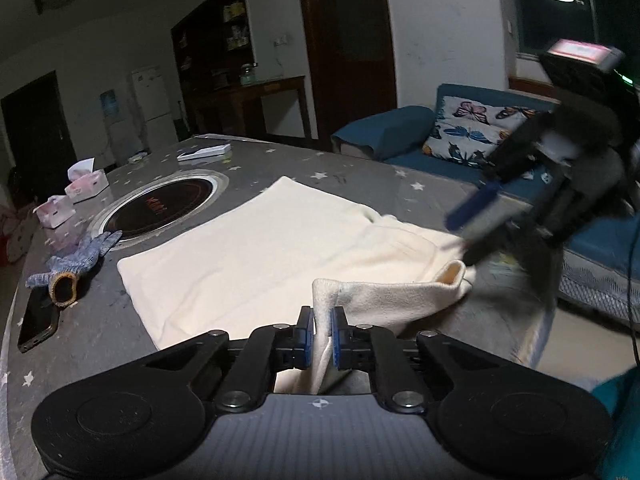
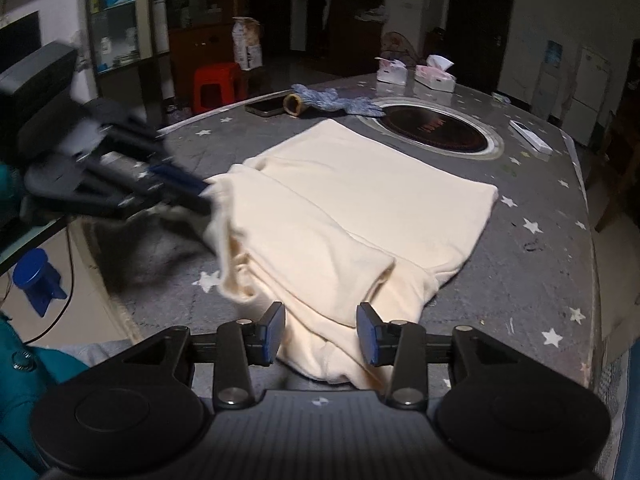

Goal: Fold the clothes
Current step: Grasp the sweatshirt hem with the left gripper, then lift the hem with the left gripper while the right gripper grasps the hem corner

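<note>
A cream garment [image 1: 256, 248] [image 2: 352, 200] lies partly folded on the grey star-patterned tablecloth [image 1: 360, 184] [image 2: 520, 272]. My left gripper [image 1: 322, 328] is shut on a raised edge of the garment at its near corner, and the cloth stands up between the pads. It appears blurred at the left of the right wrist view as the left gripper [image 2: 202, 196], at the garment's corner. My right gripper [image 2: 320, 328] is open above the garment's near folded end, its pads apart from the cloth. Blurred in the left wrist view, the right gripper [image 1: 460, 226] hovers by the garment's far right corner.
A round inset hob [image 1: 160, 208] [image 2: 436, 132] sits behind the garment. A knitted glove [image 1: 76, 256] [image 2: 340, 100], a dark phone [image 1: 38, 320] [image 2: 266, 106] and tissue boxes [image 1: 86, 182] [image 2: 434, 74] lie nearby. A blue sofa [image 1: 400, 136] and a red stool [image 2: 216, 84] stand past the table edge.
</note>
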Motion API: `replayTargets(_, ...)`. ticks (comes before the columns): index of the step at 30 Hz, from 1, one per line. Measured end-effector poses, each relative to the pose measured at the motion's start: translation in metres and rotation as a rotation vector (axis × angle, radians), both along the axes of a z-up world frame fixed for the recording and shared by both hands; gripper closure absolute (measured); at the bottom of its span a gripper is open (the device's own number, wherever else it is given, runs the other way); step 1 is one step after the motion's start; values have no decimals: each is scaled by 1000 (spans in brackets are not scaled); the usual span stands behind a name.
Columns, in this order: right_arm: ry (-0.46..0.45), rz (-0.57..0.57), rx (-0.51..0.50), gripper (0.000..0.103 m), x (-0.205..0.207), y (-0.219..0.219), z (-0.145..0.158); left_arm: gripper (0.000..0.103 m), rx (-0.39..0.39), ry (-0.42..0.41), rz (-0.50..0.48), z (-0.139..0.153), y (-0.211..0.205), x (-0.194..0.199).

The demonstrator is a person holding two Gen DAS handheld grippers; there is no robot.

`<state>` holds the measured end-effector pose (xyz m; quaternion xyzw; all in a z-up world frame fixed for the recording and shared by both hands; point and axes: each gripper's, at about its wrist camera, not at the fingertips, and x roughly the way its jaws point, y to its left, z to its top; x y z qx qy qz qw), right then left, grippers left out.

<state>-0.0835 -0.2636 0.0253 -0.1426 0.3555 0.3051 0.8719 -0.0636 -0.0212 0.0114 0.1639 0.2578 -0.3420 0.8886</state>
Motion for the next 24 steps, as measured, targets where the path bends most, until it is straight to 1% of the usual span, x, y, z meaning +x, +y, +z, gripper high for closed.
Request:
replayTargets(1, 0, 14, 0, 63, -2, 1, 0, 93, -1, 7, 6, 0, 0, 3)
replayTargets(3, -3, 46, -2, 54, -5, 3, -1, 93, -3, 20, 18, -1, -1, 10)
replayTargets(4, -7, 68, -8, 53, -8, 6, -2, 94, -5, 26, 23, -1, -1, 13)
replayTargets(8, -18, 119, -42, 53, -11, 17, -9, 94, -11, 39, 35, -1, -1, 17)
replayTargets(13, -59, 140, -80, 55, -4, 28, -19, 94, -24, 52, 45, -1, 1, 19)
replayTargets(17, -73, 168, -101, 62, 2, 34, -28, 94, -30, 57, 45, -2, 3, 16)
replayTargets(21, -77, 174, -128, 85, 6, 40, -33, 90, -24, 47, 21, 1, 7, 5)
replayTargets(23, -71, 160, -110, 87, 11, 38, -30, 89, -8, 27, 12, 0, 10, -3)
replayTargets(24, -70, 154, -105, 88, 12, 38, -28, 83, 3, 22, 9, -1, 12, -7)
